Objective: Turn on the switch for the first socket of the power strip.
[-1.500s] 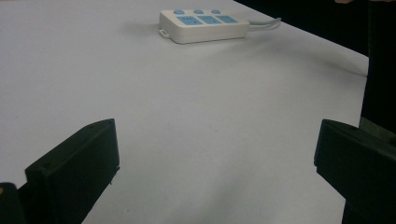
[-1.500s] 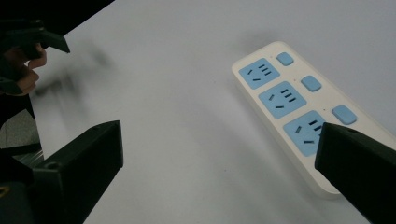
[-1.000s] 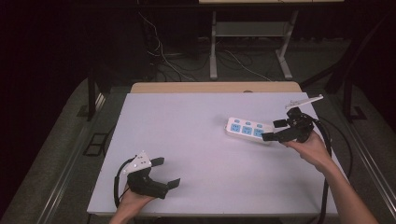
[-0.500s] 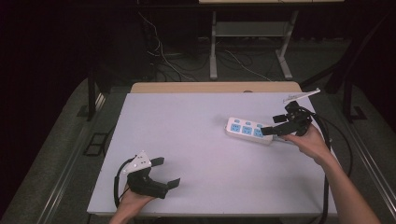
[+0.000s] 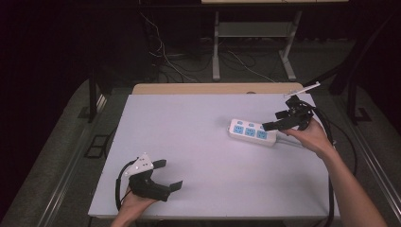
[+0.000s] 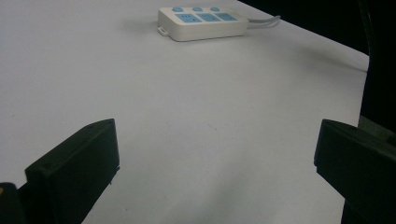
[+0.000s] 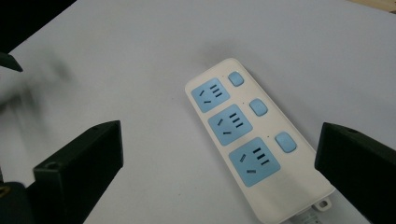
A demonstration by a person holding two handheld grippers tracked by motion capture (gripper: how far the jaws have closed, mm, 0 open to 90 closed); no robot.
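White tabletop carried a three-socket power strip. Just right of the strip, the right gripper hovered with jaws spread, seemingly approaching; next it would need to straddle the strip. Well left and nearer the person, the left gripper rested, jaws wide.

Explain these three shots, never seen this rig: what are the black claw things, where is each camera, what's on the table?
There is no robot arm. A person holds a two-jaw hand-held gripper in each hand. The high view looks down from above the person's side of the table. The left hand-held gripper rests near the front edge of the white rectangular table, jaws open and holding nothing. The right hand-held gripper hovers at the white plastic power strip with three blue sockets, jaws open, not gripping it. The other two pictures come from cameras riding on each gripper, looking along its black jaws. The power strip is the one object on the table.
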